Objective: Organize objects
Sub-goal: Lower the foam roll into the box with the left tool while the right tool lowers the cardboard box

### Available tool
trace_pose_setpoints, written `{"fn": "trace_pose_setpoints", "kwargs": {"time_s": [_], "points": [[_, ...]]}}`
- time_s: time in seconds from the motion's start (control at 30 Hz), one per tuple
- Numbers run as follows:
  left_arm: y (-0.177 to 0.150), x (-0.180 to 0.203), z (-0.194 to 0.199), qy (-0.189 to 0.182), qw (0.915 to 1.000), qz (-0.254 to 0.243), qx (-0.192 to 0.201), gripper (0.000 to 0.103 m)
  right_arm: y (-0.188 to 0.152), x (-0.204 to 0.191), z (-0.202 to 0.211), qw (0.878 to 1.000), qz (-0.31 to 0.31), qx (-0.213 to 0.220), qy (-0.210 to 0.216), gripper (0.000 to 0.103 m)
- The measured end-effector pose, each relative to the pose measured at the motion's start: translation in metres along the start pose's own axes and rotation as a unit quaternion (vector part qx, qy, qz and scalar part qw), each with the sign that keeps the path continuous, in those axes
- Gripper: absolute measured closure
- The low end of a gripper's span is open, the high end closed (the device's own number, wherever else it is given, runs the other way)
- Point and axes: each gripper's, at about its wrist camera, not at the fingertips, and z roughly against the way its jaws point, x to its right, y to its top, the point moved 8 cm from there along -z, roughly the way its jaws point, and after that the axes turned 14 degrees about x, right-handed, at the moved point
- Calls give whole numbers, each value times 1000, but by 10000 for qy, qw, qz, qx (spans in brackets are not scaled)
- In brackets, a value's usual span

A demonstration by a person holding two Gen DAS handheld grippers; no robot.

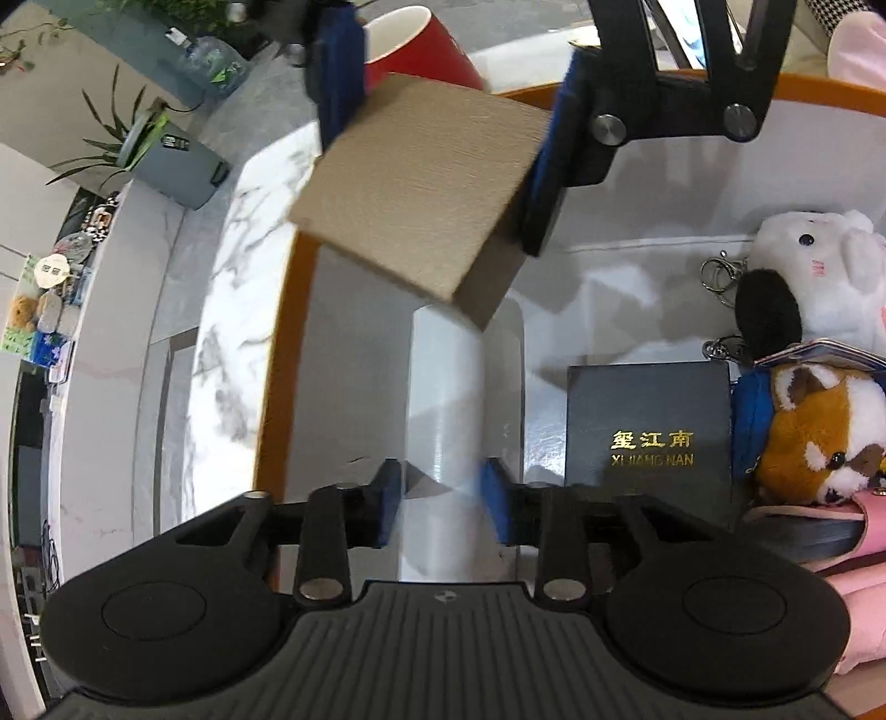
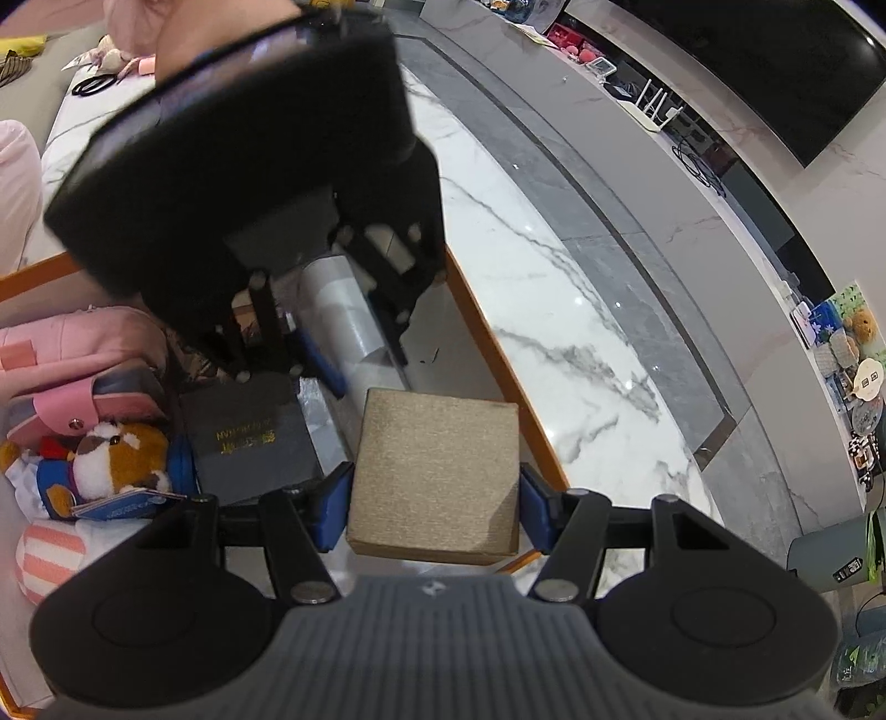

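Observation:
My left gripper (image 1: 443, 501) is shut on a white plastic-wrapped roll (image 1: 448, 399), which points down into a white tray with an orange rim (image 1: 277, 360). In the right wrist view the same gripper (image 2: 360, 354) and the roll (image 2: 338, 299) are partly hidden by the gripper's black body. My right gripper (image 2: 434, 509) is shut on a tan square box (image 2: 437, 459), with a blue pad on each side. The box hangs over the tray's edge (image 2: 498, 360). From the left wrist camera the tan box (image 1: 415, 194) is tilted just above the roll's far end, with the right gripper (image 1: 443, 127) around it.
Inside the tray lie a black box with gold lettering (image 1: 648, 426), a brown-and-white plush (image 1: 819, 437), a white plush (image 1: 814, 266) with key rings (image 1: 720, 277), and a pink pouch (image 2: 83, 343). A red cup (image 1: 421, 44) stands behind the tan box. The tray rests on a marble table (image 2: 554, 332).

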Motion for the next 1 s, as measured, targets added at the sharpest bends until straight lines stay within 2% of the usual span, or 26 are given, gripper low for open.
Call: {"fn": "trace_pose_setpoints", "kwargs": {"time_s": [0.07, 0.17, 0.3, 0.33, 0.37, 0.43, 0.53, 0.7, 0.77, 0.83, 0.87, 1.0], "points": [[0, -1, 2, 153, 9998, -101, -10, 88, -2, -1, 2, 10000, 17, -16, 5, 41], [-5, -4, -3, 310, 9995, -61, -98, 90, -2, -3, 4, 10000, 42, -28, 21, 41], [-3, -9, -1, 318, 9993, 187, -77, 89, -1, -6, 6, 9999, 106, -12, 51, 41], [-2, -12, -1, 317, 9992, 219, -92, 84, 0, -7, 7, 9999, 138, -11, 63, 41], [-3, -15, -2, 287, 9989, 337, -142, 75, 2, -7, 6, 9998, 168, -22, 65, 41], [-6, -22, -4, 195, 9963, 792, -287, 66, 2, -8, 5, 9996, 278, -57, 49, 41], [-3, -34, -6, 118, 9901, 1385, -211, 66, 5, -10, 4, 9986, 516, -68, 71, 41], [-1, -45, -9, -123, 9819, 1881, -184, 63, 6, -13, 2, 9971, 736, -132, 135, 41], [4, -43, -11, -281, 9831, 1799, -174, 61, 4, -14, 0, 9962, 842, -182, 152, 41], [3, -38, -12, -287, 9873, 1547, -197, 56, 4, -14, -1, 9952, 940, -207, 200, 41], [3, -34, -13, -274, 9895, 1409, -198, 53, 10, -21, -3, 9736, 2081, 307, 888, 41], [-5, -22, -9, -380, 9907, 1305, -60, 45, 9, -25, -5, 9677, 2303, 201, 1008, 41]]}}
